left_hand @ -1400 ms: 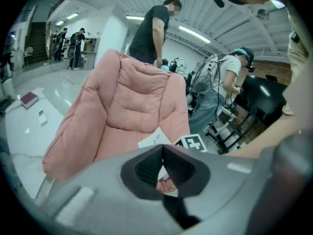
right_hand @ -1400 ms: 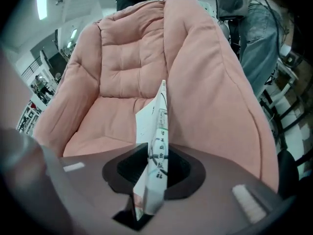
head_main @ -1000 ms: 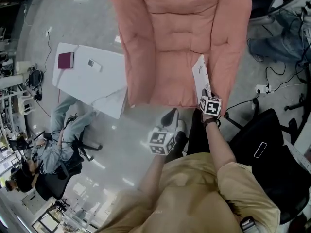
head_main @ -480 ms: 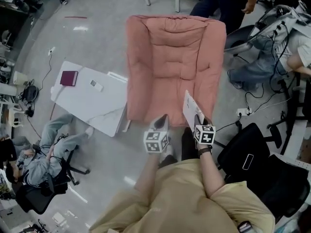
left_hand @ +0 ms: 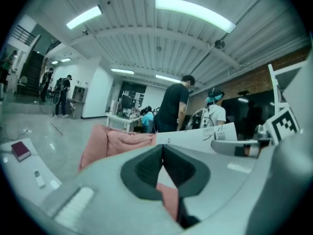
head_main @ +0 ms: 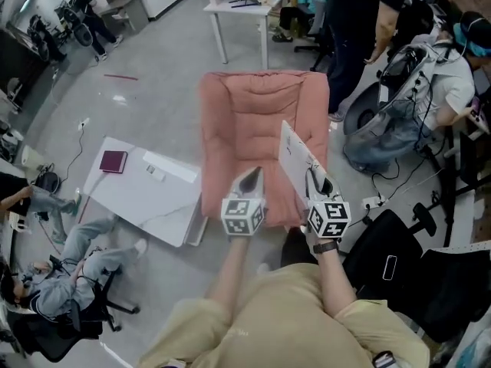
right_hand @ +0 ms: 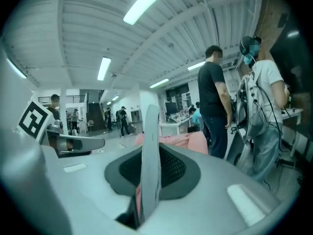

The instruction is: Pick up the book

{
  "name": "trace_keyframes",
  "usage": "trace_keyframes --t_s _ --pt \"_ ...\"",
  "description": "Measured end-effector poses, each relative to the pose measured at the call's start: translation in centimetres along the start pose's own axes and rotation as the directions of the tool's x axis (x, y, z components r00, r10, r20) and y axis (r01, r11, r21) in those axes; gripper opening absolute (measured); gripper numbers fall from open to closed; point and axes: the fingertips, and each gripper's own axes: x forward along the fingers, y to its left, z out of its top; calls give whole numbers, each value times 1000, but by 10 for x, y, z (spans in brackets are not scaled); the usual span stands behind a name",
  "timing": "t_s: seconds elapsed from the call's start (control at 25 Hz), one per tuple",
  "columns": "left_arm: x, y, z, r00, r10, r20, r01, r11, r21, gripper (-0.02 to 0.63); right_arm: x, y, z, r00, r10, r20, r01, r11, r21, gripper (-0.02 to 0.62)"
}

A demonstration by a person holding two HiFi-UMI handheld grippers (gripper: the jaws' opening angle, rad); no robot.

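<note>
A thin white book [head_main: 295, 159] stands on edge in the air above the front of a pink armchair [head_main: 253, 117]. My right gripper [head_main: 316, 181] is shut on its near edge. In the right gripper view the book [right_hand: 149, 151] runs upright between the two pads, seen edge-on. My left gripper [head_main: 249, 179] hangs beside it to the left, over the seat front, shut and holding nothing. In the left gripper view the tips [left_hand: 163, 148] meet, and the white book [left_hand: 205, 133] shows flat-on to the right.
A low white table [head_main: 138, 202] left of the armchair carries a maroon book [head_main: 113, 162] and a small remote [head_main: 156, 172]. A black office chair [head_main: 399, 274] is at my right. People stand behind the armchair at the right; another sits at lower left.
Both grippers have risen a good way. The white book has come up off the armchair seat with the right gripper, and the head view now takes in more of the room.
</note>
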Motion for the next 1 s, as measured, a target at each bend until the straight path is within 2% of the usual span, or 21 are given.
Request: trace_keyframes --t_s 0.16,0.28,0.4,0.48,0.6,0.88,1.0 --pt "-25 -20 62 993 -19 115 10 997 83 3 -28 26 58 994 33 106 -30 999 -32 44" --pt "-41 -34 90 984 -34 173 12 991 130 3 -44 43 84 986 58 154 -46 996 -81 44" --pt "-57 -47 110 975 -52 217 18 987 159 3 -61 56 104 975 55 214 -29 992 -120 44" --pt "-67 -52 117 971 -63 229 28 988 152 2 -71 63 118 965 47 259 -14 991 -130 44" --pt "-82 -56 124 962 -79 263 58 995 85 3 -80 70 130 955 49 292 -7 989 -145 44" --pt "-97 -68 126 954 -92 285 48 986 160 2 -88 77 136 952 46 303 -4 990 -139 45" --pt "-97 -66 121 956 -92 279 49 986 157 3 -86 80 134 955 50 294 -9 990 -142 46"
